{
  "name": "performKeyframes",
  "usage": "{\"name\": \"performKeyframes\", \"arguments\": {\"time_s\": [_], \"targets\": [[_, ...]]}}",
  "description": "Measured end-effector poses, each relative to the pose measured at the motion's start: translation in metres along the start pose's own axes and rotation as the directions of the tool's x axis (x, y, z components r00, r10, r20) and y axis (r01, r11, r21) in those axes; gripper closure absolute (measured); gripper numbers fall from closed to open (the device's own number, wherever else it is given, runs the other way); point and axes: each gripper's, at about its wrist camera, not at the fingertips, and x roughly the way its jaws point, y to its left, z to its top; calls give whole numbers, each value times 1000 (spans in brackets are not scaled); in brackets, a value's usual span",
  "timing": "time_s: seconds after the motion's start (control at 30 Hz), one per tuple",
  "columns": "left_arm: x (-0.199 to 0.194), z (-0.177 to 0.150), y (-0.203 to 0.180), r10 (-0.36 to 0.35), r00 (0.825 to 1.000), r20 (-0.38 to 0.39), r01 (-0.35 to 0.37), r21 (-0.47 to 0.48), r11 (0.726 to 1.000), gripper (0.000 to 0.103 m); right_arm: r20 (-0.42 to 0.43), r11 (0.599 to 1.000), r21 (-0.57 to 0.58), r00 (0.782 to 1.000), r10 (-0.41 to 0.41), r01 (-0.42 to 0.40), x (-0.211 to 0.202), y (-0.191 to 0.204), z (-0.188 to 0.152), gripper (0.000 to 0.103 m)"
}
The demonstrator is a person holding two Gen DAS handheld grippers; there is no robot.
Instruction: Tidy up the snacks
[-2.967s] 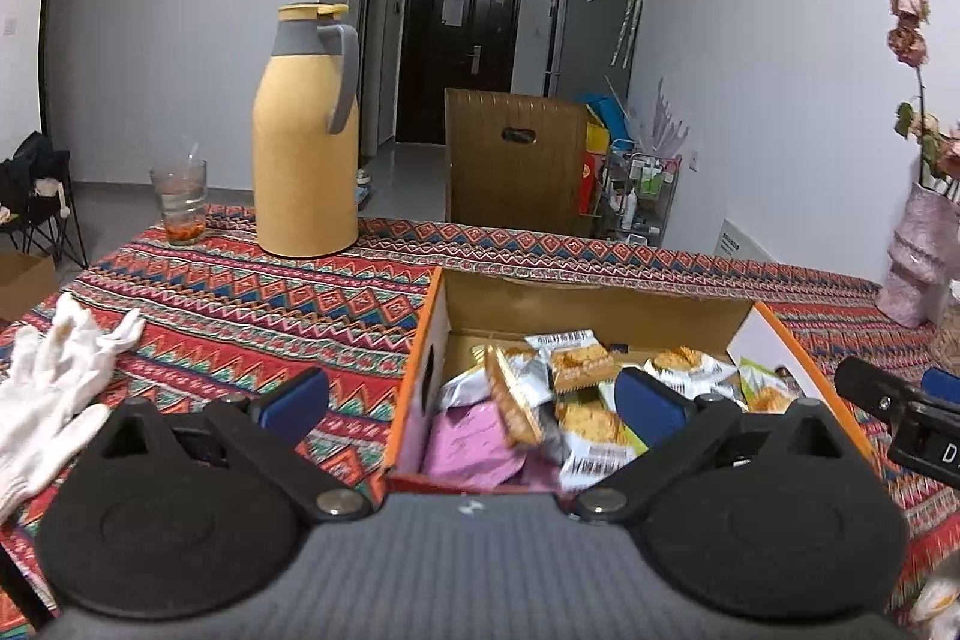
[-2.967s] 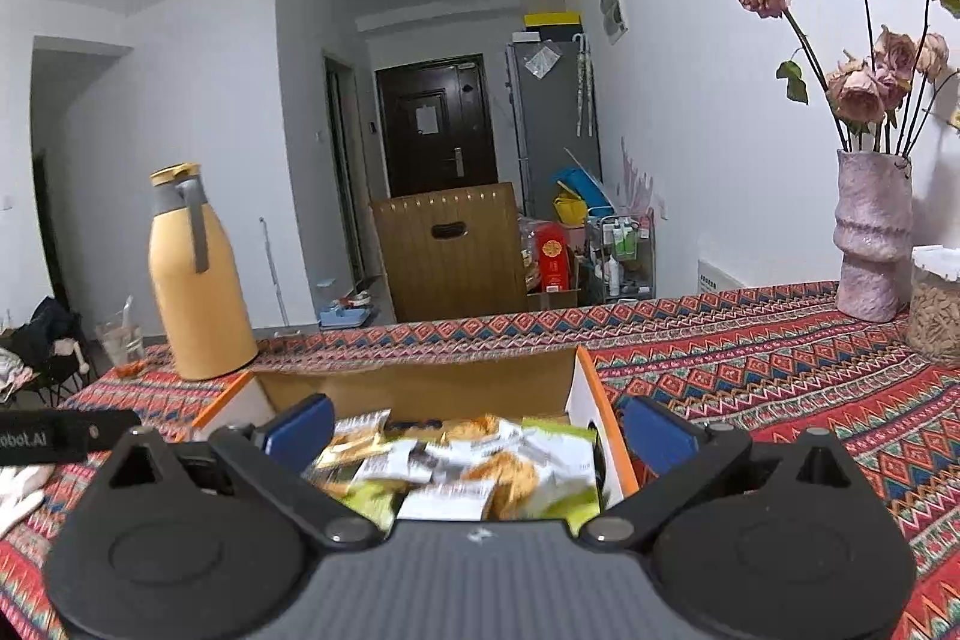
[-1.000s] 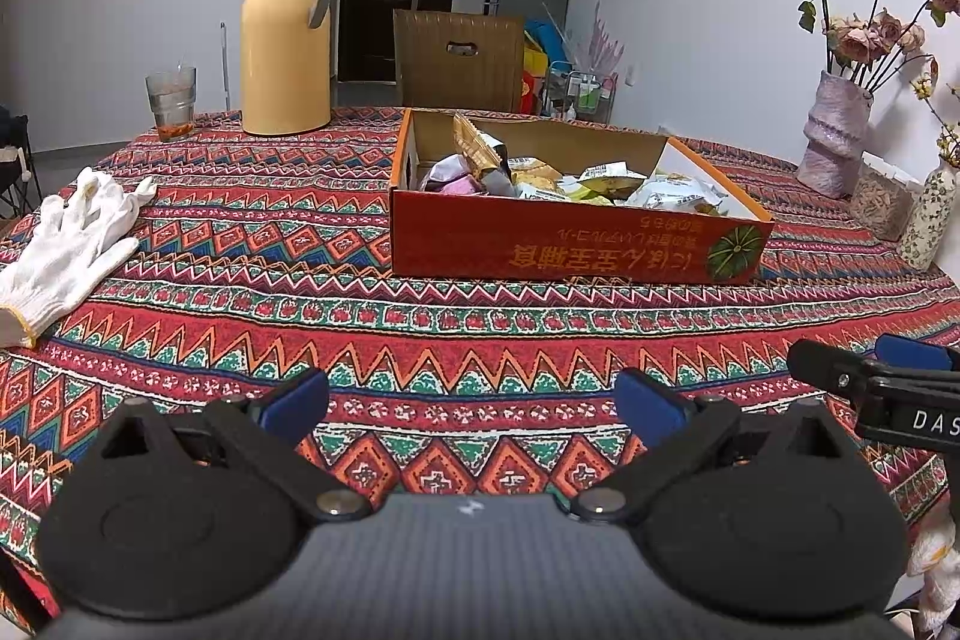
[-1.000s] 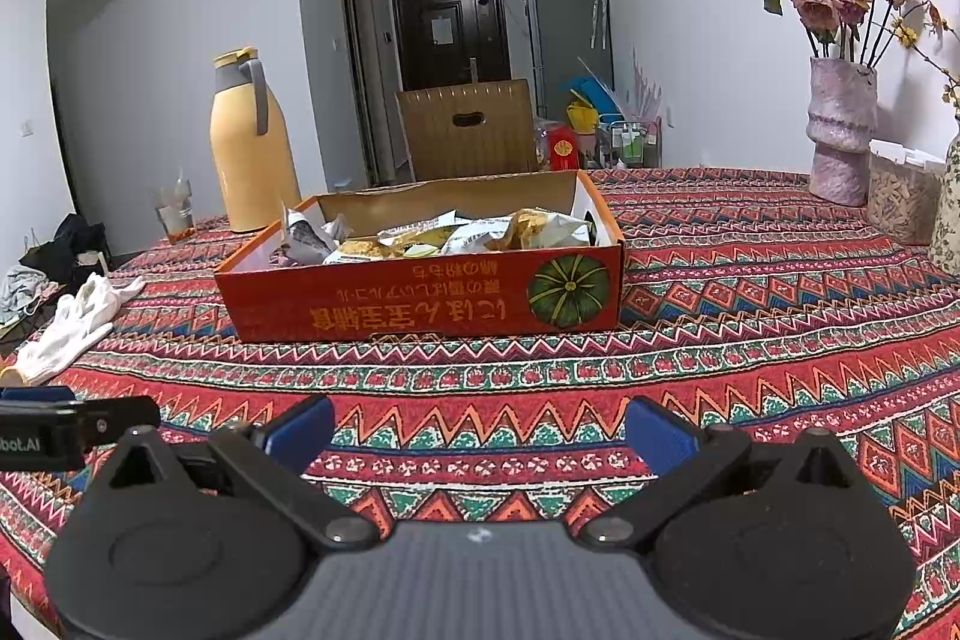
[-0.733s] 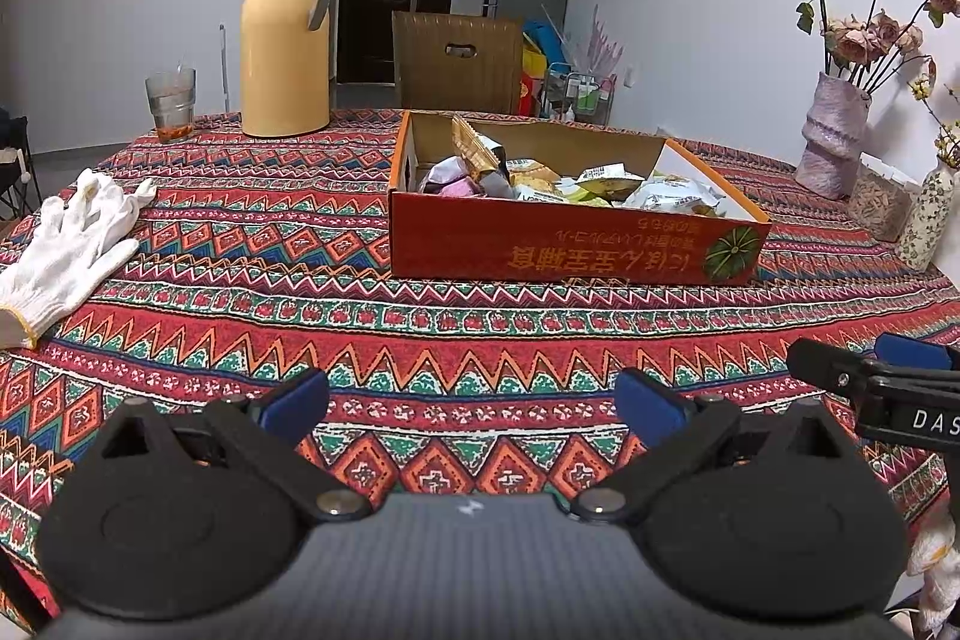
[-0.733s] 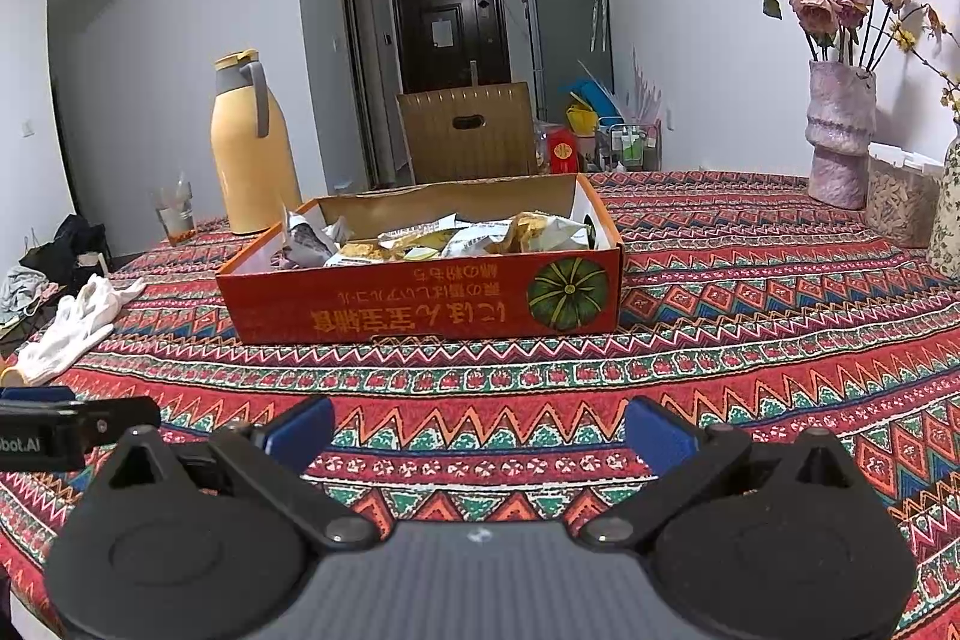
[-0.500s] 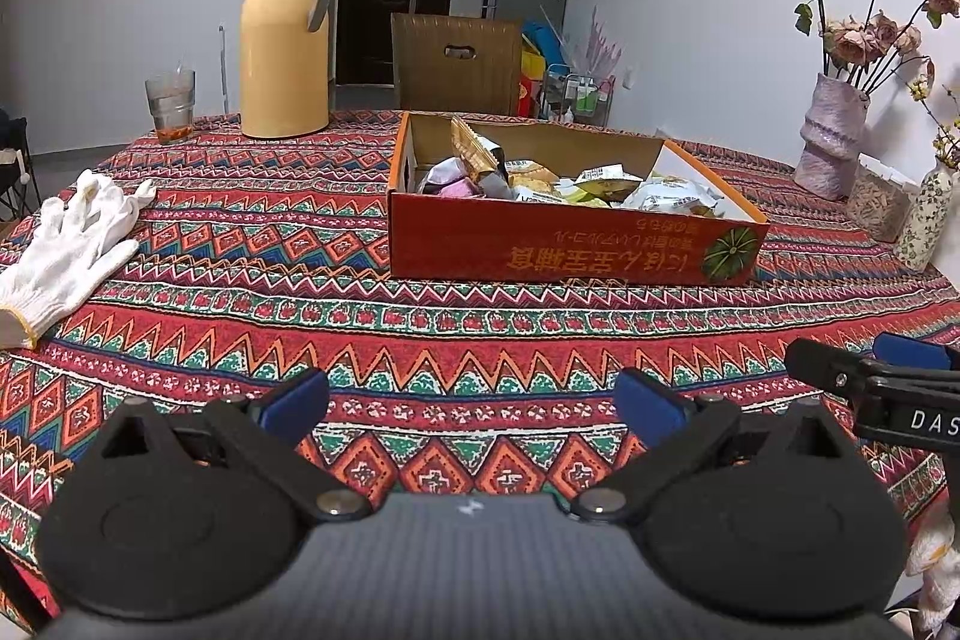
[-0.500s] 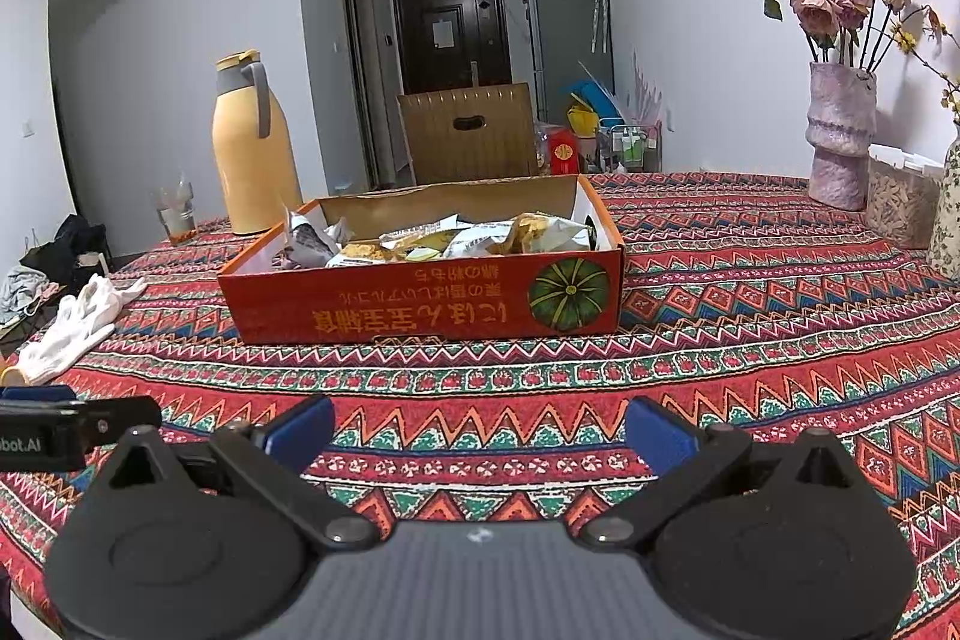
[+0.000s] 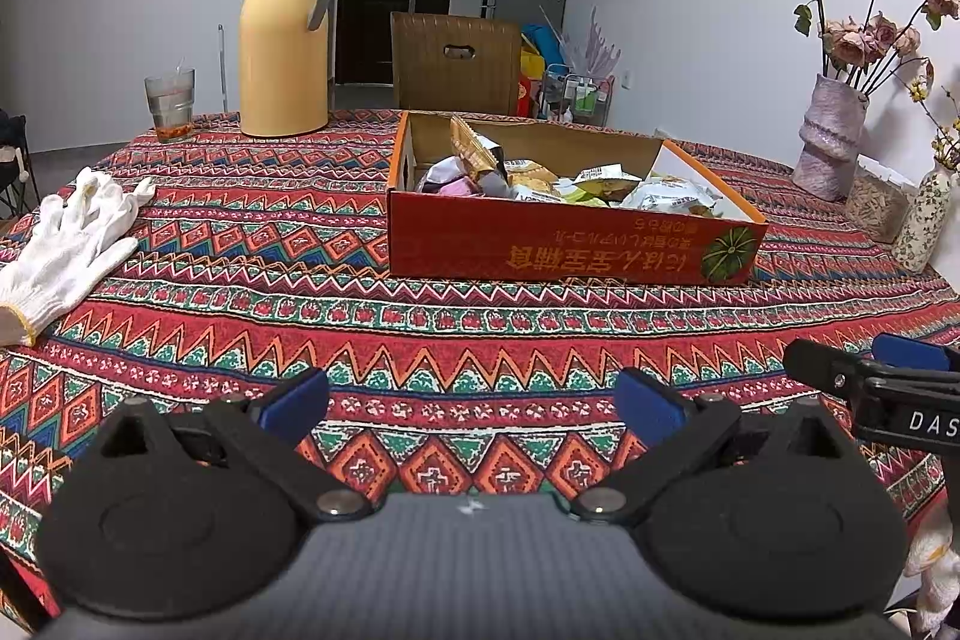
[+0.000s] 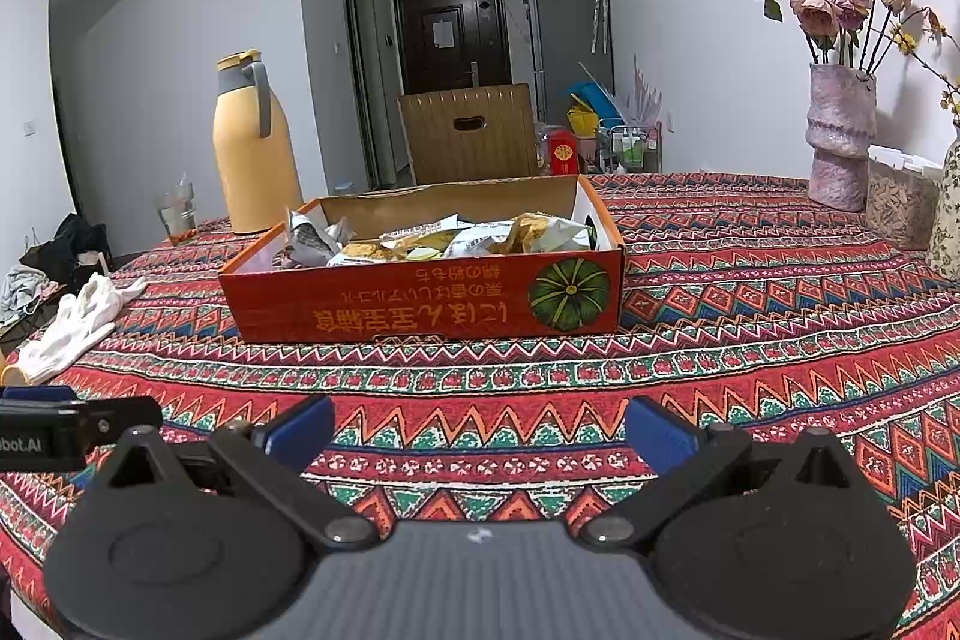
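1. Both sets of jaws stand spread wide and hold nothing. The left gripper (image 9: 471,400) and the right gripper (image 10: 480,427) hover low over the near part of a table (image 9: 240,280) covered in a red zigzag-patterned cloth.
2. Ahead of both grippers, well apart from them, sits a shallow red cardboard box (image 9: 570,250) with an open top. Loose snack packets (image 9: 540,175) fill it in a jumbled heap, and one packet stands up on edge near the box's left end.
3. The box's long axis runs left to right across both views, its printed long side facing the grippers. In the left view it lies slightly right of centre. In the right view (image 10: 432,298) it lies slightly left of centre. So it sits between the two grippers, and neither looks clearly nearer.
4. The right gripper shows at the right edge of the left view, beside its partner.
5. White gloves (image 9: 66,244) lie on the cloth at far left. A yellow jug (image 9: 285,40) and a glass (image 9: 170,103) stand behind them, and a vase (image 9: 831,139) of dried roses stands at far right.
6. No snacks appear on the cloth outside the box, so the sorting looks finished or close to it.
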Motion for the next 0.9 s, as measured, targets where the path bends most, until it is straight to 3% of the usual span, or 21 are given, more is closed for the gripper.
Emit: {"name": "performKeyframes", "arguments": {"time_s": [0.9], "targets": [[-4, 0, 0, -20, 1000, 11, 20, -4, 1000, 0, -1, 1000, -4, 1000, -1, 1, -2, 1, 0, 0]]}}
